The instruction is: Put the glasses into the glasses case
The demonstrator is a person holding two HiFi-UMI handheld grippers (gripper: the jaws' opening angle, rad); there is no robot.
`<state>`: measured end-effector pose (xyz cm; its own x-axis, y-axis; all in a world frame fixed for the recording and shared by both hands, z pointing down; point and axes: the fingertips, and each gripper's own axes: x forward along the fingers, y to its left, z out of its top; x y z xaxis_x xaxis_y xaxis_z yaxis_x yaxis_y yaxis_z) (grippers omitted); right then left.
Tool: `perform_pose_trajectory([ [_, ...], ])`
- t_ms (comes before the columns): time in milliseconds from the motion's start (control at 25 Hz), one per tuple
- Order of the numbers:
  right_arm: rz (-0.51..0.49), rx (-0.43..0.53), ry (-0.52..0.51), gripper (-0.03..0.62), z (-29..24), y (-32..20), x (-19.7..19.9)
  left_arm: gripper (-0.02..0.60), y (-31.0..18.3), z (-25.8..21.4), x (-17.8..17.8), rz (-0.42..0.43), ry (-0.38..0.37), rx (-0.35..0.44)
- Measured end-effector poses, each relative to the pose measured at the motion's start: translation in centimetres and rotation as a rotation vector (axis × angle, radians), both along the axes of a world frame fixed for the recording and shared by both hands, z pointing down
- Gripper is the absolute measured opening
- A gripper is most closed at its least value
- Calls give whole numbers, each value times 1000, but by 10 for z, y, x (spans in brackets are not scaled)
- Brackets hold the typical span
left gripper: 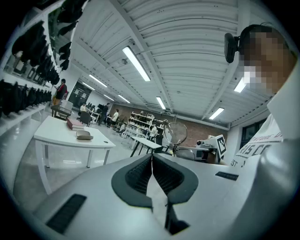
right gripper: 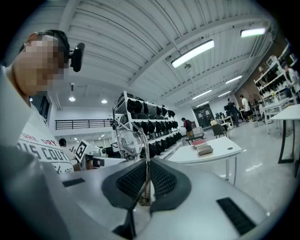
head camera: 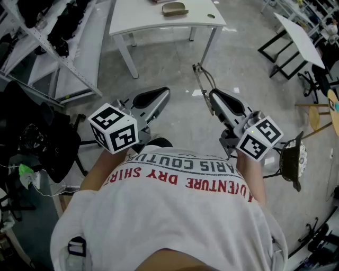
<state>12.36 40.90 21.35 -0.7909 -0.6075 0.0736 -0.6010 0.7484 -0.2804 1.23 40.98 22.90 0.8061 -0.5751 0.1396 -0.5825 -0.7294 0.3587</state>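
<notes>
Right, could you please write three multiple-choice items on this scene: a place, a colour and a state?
1. Where does the tan oval glasses case lie? A on the white table; B on the floor; C on a chair.
2. What colour is the person's T-shirt? A black; B white; C green.
3. The right gripper is: A open and empty; B shut on the thin wire-framed glasses; C shut on the case.
Answers: 1 A, it rests on the far tabletop; 2 B, white with red lettering; 3 B, the frame is pinched between its pads.
</notes>
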Motion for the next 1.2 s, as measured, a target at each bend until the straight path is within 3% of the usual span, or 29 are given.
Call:
perform_pose_trajectory([
  [560, 28, -7, 6, 38, 5, -15, -2, 29, -16, 6, -3, 32, 39, -4],
  [880, 44, -60, -17, 37, 20, -89, -6, 29, -91, 22, -10, 40, 32, -48],
  [1200, 70, -114, -27, 37, 34, -194, -35, 29, -202, 35, -36, 73, 18, -103],
])
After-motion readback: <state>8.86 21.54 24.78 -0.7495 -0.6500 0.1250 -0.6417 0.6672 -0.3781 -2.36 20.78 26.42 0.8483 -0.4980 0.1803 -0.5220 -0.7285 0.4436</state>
